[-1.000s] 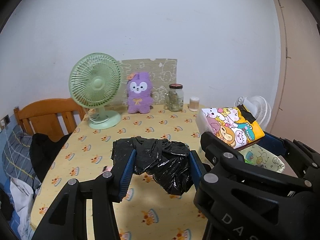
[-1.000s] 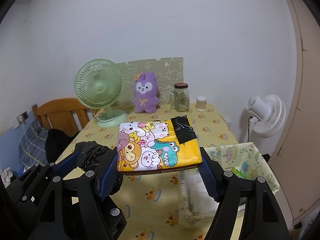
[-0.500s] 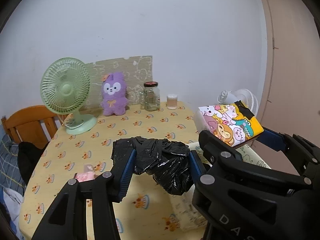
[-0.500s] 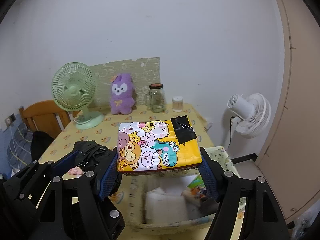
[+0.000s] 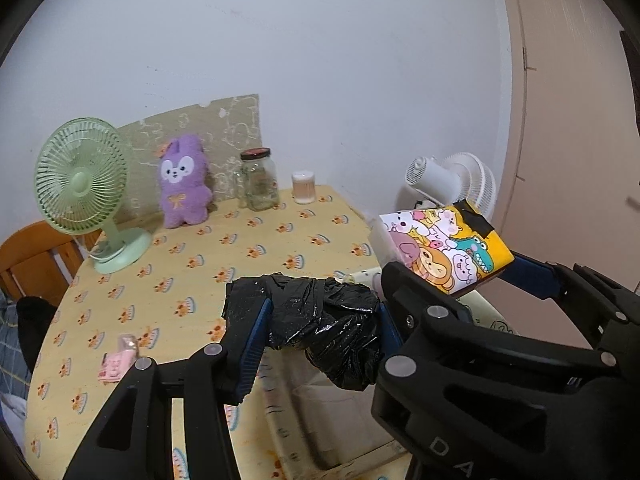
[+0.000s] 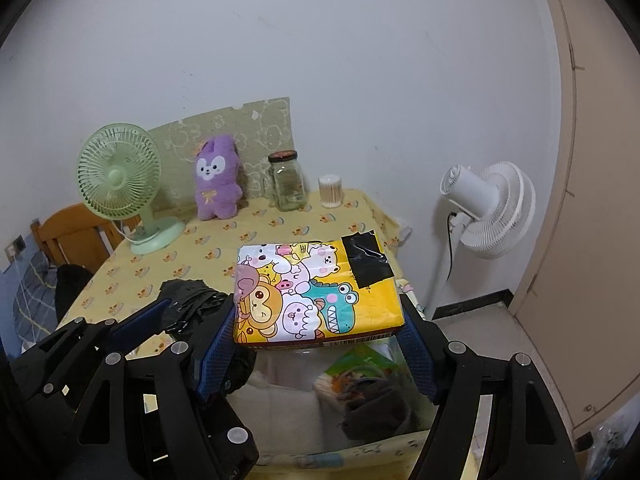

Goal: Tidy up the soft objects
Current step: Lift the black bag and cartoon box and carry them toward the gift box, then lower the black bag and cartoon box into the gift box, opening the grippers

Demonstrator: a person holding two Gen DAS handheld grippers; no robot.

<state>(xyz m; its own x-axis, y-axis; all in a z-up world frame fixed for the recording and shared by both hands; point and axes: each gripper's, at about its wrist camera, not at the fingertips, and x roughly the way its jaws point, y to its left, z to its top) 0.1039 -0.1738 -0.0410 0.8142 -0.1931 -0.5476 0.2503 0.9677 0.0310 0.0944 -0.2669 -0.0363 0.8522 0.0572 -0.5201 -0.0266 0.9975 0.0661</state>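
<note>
My left gripper (image 5: pixel 320 320) is shut on a crumpled black plastic bag (image 5: pixel 320 324) and holds it in the air over the table's right edge. My right gripper (image 6: pixel 316 320) is shut on a yellow cartoon-print tissue pack (image 6: pixel 316 292) with black tape on one corner; the pack also shows in the left wrist view (image 5: pixel 444 248). Both are held above an open fabric bin (image 6: pixel 360 440) that holds soft items. A purple plush rabbit (image 6: pixel 218 178) stands at the back of the table.
A green desk fan (image 6: pixel 124 184), a glass jar (image 6: pixel 286 186) and a cotton-swab cup (image 6: pixel 331 191) stand at the back of the yellow table (image 5: pixel 192 272). A small pink packet (image 5: pixel 118 362) lies near its left. A white floor fan (image 6: pixel 492 208) stands at right, a wooden chair (image 6: pixel 72 232) at left.
Both grippers have moved back and to the right with their loads, from over the table to over the bin, which now shows below them.
</note>
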